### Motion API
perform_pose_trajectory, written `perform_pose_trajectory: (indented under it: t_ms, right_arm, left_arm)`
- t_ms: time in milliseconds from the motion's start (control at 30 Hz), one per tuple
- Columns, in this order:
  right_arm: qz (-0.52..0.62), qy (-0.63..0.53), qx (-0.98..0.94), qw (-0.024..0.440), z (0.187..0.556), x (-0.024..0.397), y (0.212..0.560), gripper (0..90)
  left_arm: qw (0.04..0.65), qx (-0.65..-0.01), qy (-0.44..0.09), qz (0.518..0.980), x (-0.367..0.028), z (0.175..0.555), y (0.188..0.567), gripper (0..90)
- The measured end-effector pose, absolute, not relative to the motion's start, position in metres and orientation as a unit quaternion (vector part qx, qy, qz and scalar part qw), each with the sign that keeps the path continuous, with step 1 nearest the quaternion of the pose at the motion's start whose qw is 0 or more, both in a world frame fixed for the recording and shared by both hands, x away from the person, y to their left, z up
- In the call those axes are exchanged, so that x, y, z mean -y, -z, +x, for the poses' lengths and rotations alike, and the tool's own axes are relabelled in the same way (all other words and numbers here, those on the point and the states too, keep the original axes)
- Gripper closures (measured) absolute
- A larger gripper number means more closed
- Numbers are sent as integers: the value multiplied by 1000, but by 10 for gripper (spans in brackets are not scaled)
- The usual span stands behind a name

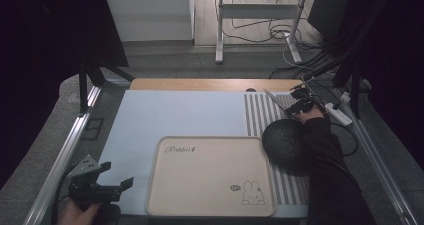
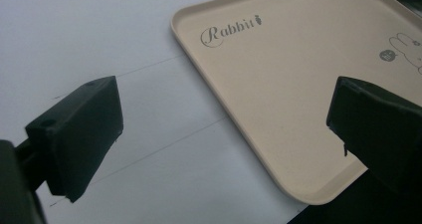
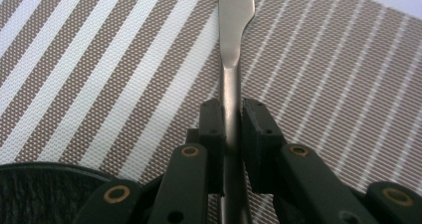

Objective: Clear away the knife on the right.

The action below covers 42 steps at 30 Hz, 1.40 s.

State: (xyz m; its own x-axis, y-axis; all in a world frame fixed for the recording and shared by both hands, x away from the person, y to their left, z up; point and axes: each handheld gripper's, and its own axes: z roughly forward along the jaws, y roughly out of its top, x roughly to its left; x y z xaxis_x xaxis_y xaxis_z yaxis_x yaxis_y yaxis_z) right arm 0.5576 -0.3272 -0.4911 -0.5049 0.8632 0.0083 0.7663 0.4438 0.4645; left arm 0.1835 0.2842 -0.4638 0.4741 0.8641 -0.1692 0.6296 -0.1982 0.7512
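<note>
My right tool [image 3: 231, 127] clamped on knife [image 3: 234, 45] handle over striped mat [image 3: 99, 59]; grasp step. Next I lift toward tray [image 1: 165, 185]. Left tool [image 2: 219, 139] wide, idle.

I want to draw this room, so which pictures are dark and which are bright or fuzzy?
High view: dim, its edges nearly black, the beige tray lightest. Left gripper view: bright and even, with the left gripper jaws soft and blurry up close. Right gripper view: the knife shines with glare, and the striped mat weave looks sharp.
</note>
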Motion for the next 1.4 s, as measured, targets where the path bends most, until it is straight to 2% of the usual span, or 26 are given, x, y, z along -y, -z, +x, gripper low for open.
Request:
perform_pose_trajectory:
  t_ms: [333, 600, 1400]
  right_arm:
    - [501, -230, -821, 148, 555, 348, 478, 800]
    - [503, -254, -813, 147, 546, 355, 468, 799]
    - [431, -279, -850, 118, 476, 294, 457, 799]
  left_arm:
    - [399, -491, -147, 760, -284, 183, 464, 24]
    - [399, -492, -147, 760, -284, 183, 464, 24]
    - [399, -489, -149, 761, -284, 183, 464, 24]
